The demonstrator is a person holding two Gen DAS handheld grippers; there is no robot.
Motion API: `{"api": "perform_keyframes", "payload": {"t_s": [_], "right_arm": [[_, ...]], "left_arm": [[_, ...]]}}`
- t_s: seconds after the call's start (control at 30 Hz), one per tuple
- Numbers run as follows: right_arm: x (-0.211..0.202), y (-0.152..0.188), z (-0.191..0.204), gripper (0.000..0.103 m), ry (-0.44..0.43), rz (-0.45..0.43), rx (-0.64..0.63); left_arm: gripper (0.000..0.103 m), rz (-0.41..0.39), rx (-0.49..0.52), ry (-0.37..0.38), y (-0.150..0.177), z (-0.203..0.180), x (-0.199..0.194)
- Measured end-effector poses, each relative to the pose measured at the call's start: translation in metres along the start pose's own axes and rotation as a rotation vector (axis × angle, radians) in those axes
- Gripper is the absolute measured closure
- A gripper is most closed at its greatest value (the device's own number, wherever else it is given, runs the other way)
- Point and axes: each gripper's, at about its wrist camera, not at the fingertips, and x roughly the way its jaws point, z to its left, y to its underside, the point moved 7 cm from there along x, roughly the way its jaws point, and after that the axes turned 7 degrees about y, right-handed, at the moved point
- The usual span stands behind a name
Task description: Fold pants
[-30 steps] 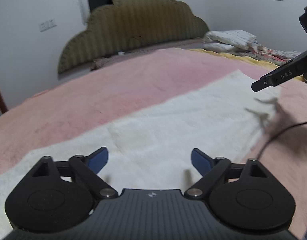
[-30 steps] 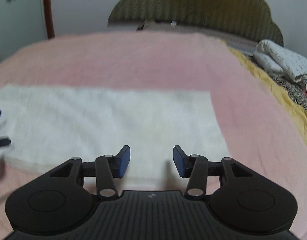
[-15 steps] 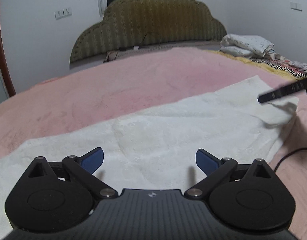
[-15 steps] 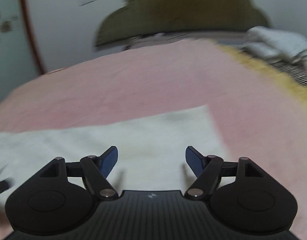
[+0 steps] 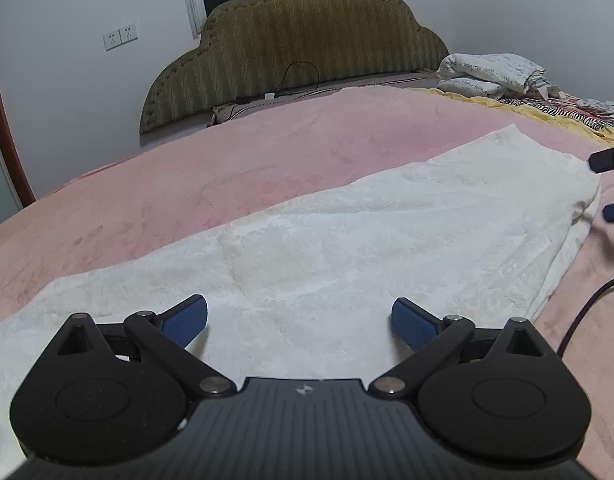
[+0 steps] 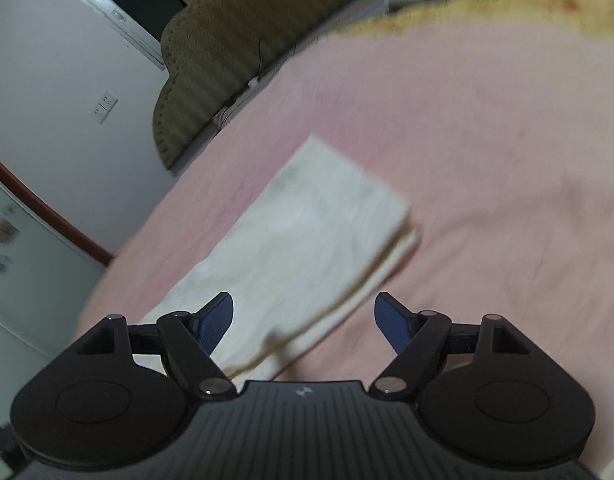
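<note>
White pants (image 5: 347, 248) flat on pink blanket (image 5: 227, 168), left gripper (image 5: 299, 320) wide open above them, right gripper (image 6: 305, 320) wide open, both holding nothing

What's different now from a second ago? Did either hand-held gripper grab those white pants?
No grab. The right hand-held gripper opened wider and swung toward the end of the pants, its view now tilted. The left hand-held gripper also spread wider and tipped up slightly, open over the cloth. The pants lie flat on the pink blanket as before.
</note>
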Motion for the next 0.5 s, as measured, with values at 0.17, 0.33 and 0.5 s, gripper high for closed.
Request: {"api": "perform_keyframes", "payload": {"t_s": [0.17, 0.33, 0.5], "right_arm": [[0.021, 0.01, 0.012, 0.024, -0.057, 0.009, -0.002], [0.044, -0.024, -0.001, 0.032, -0.004, -0.136, 0.055], [0.069, -0.041, -0.013, 0.081, 0.08, -0.172, 0.083]], "left_arm": [[0.001, 0.015, -0.001, 0.009, 0.002, 0.0, 0.003], [0.0, 0.028, -0.009, 0.015, 0.002, 0.0, 0.006], [0.001, 0.021, -0.072, 0.043, -0.009, 0.006, 0.005]]}}
